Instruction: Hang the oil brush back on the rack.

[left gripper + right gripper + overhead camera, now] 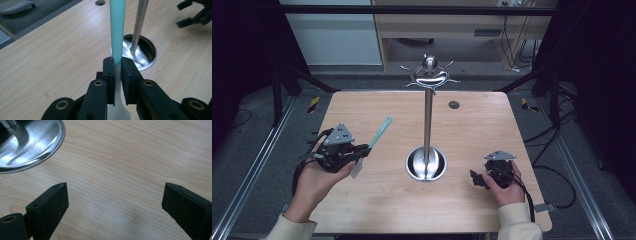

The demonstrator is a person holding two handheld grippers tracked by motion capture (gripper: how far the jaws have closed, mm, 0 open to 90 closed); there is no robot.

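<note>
The spatula (377, 137) is sitting clamped in the left gripper (362, 151), off the surface (377, 205), its long axis slanting up and away from the person toward the far right, teal handle leading and pale blade (357, 169) trailing below the hand. In the left gripper view the fingers (109, 72) are pressing together on the spatula (117, 30) just where teal turns to white, so most of the handle is projecting ahead of them and only the short blade is hanging behind. The stand (428, 120) is rising from its round steel base (426, 164) to the right of the spatula tip, with the ring of hooks (430, 76) at its top lying higher and farther off than the handle end; the handle is already pointing roughly that way, so, as I judge it, any hanging move is turning on lifting and swinging that free end toward a hook. The left hand is the nearer one and the only one loaded. The right gripper (477, 179) is resting near the base on the other side, its fingers (53, 202) standing wide apart over bare wood with nothing between them.
</note>
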